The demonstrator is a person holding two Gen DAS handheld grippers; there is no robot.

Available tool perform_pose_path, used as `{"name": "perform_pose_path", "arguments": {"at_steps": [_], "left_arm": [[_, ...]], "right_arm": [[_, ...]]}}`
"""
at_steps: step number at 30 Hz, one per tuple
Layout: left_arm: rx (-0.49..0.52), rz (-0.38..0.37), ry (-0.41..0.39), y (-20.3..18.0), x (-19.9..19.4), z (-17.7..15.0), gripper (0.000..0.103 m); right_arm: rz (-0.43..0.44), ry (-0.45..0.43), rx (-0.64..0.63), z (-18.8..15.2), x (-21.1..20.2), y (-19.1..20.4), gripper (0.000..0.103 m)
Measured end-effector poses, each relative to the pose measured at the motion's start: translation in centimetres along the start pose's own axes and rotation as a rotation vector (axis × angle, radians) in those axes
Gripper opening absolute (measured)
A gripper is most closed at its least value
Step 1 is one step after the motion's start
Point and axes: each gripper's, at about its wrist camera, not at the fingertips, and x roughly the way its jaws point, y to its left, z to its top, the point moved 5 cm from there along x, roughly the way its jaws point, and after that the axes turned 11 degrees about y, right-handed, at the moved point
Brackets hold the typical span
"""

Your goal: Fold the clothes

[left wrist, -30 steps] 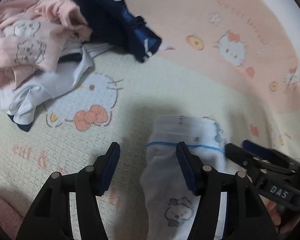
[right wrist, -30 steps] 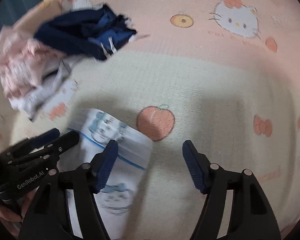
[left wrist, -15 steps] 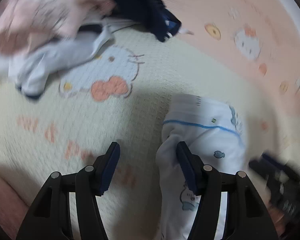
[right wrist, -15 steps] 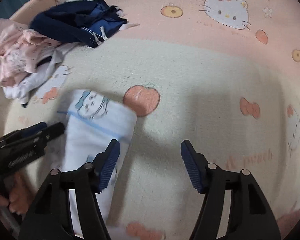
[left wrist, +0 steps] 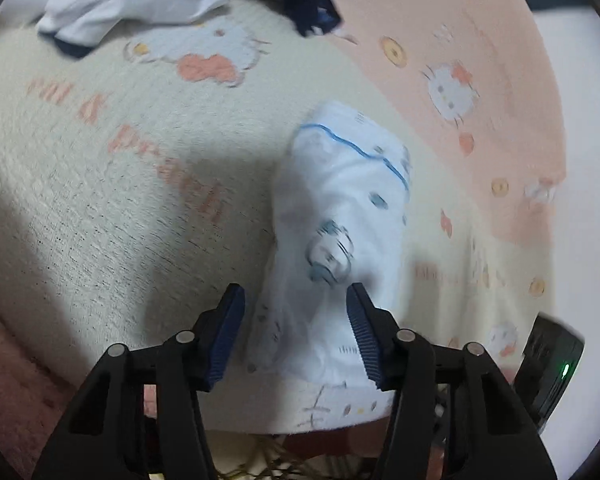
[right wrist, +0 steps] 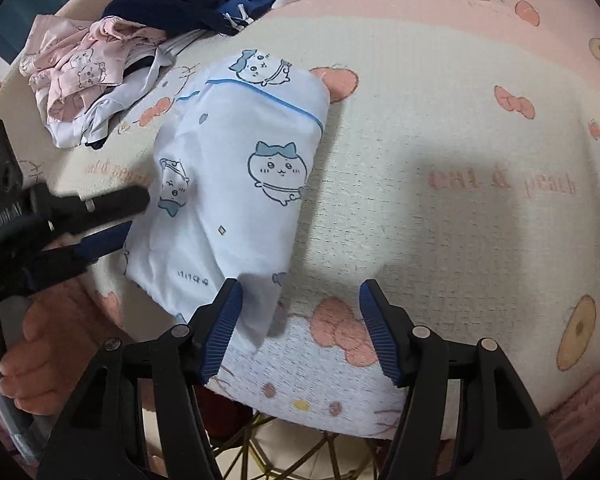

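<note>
The left gripper [left wrist: 296,332] is hanging over the near end of a folded white garment [left wrist: 340,216], its blue pads standing apart with the cloth showing between them; its jaws have just been closing a little, but the blur makes it hard to tell whether either pad is pressing the fabric, so it reads as released. The right gripper [right wrist: 300,328] is also standing apart, its jaws having just been narrowing slightly; its left pad is sitting just at the near corner of the same white garment [right wrist: 236,176], the right pad over bare blanket, nothing clamped. In the right wrist view the left gripper [right wrist: 112,216] is coming in from the left edge, held by a hand [right wrist: 32,360] that is partly cut off. The garment, printed with blue cartoon animals and a blue piped line, is lying lengthwise on a cream and pink cartoon blanket [right wrist: 460,240]. Farther off, a heap of unfolded clothes is waiting: a pink printed piece [right wrist: 76,68], a navy piece [right wrist: 188,8] and a white one [right wrist: 116,108], overlapping so their shapes are hard to make out. In the left wrist view this heap is blurred and cut off at the top. Below the blanket's near edge, something with thin golden bars [right wrist: 284,448] is showing, mostly hidden.
</note>
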Motion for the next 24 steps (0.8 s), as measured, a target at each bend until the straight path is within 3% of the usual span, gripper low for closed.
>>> {"name": "perform_pose_path", "arguments": {"at_steps": [2, 4, 8, 10, 13, 16, 24], "left_arm": [[0.01, 0.049, 0.004, 0.1, 0.1, -0.5, 0.046], [-0.011, 0.154, 0.015, 1.1, 0.2, -1.5, 0.039], [-0.035, 0.066, 0.059, 1.3, 0.3, -1.8, 0.035], [-0.029, 0.072, 0.063, 1.2, 0.4, -2.0, 0.035], [-0.025, 0.068, 0.073, 1.2, 0.8, -2.2, 0.024], [0.011, 0.09, 0.035, 0.5, -0.1, -2.5, 0.016], [0.108, 0.195, -0.01, -1.2, -1.4, -3.2, 0.012]], "right_arm": [[-0.004, -0.006, 0.015, -0.1, -0.3, -0.6, 0.062], [0.007, -0.005, 0.034, 0.2, -0.4, -1.6, 0.062], [0.019, -0.005, 0.05, 0.1, -0.4, -2.4, 0.063], [0.031, -0.001, 0.049, 0.0, -0.3, -2.5, 0.063], [0.041, -0.003, 0.027, 0.0, -0.1, -2.2, 0.063], [0.045, -0.007, -0.004, -0.2, 0.0, -1.5, 0.063], [-0.016, -0.017, -0.077, -0.4, 0.6, 0.2, 0.063]]}}
